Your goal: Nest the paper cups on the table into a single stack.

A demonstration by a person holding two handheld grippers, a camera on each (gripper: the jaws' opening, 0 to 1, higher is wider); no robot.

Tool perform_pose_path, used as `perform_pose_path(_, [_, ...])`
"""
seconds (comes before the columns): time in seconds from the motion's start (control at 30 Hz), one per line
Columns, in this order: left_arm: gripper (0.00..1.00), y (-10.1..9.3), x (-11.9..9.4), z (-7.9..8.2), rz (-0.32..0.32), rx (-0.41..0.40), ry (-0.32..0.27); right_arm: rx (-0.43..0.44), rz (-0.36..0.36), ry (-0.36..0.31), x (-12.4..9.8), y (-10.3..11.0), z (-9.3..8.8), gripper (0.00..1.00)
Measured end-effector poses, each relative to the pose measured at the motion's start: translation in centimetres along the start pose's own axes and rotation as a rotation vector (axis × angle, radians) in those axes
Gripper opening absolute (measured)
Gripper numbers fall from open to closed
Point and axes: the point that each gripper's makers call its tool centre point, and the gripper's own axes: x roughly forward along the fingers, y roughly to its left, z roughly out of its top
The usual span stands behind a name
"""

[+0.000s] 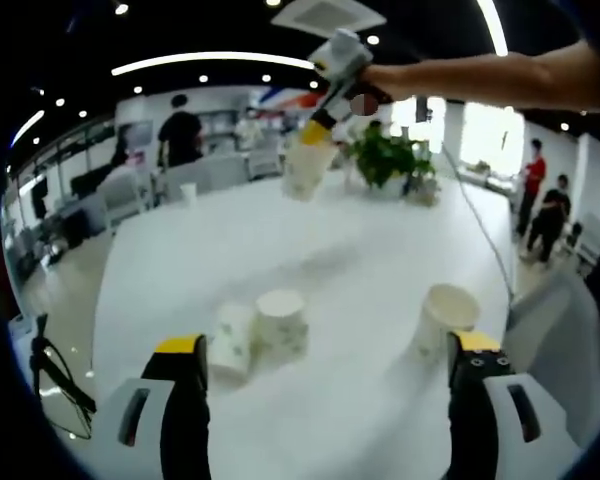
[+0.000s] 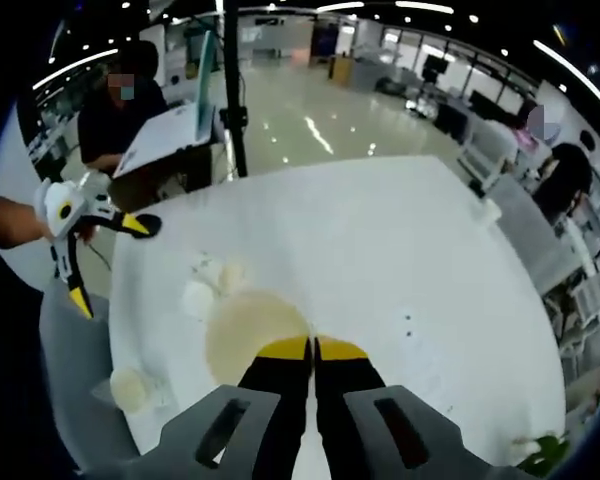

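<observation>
On the round white table, nothing is yet seen nested. At the left of the left gripper view, two white paper cups with a green print stand touching, one upside down; a third, upright paper cup stands well apart at the right. The left gripper is spread wide and empty. A fourth, lifted paper cup is pinched at its rim by the right gripper, jaws pressed together. All four are judged still to be stacked.

Open-plan office: big white table, desks, ceiling downlights, potted plant, people about.
</observation>
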Motion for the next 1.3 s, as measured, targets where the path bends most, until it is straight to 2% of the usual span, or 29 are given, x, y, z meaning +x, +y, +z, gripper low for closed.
perform_pose_path(0.17, [0.98, 0.4, 0.1, 0.1, -0.002, 0.001, 0.013, 0.003, -0.004, 0.019, -0.7, 0.5, -0.9, 0.0])
perform_pose_path(0.5, [0.98, -0.4, -0.4, 0.4, -0.01, 0.013, 0.005, 0.019, -0.004, 0.03, -1.8, 1.7, -2.0, 0.0])
perform_pose_path(0.9, [0.98, -0.8, -0.5, 0.0, -0.015, 0.005, 0.029, 0.052, 0.047, 0.053, -2.2, 4.5, -3.0, 0.0])
perform_pose_path(1.3, [0.98, -1.2, -0.2, 0.9, -0.019, 0.012, 0.016, 0.071, 0.059, 0.05, -3.0, 5.5, -3.9, 0.0])
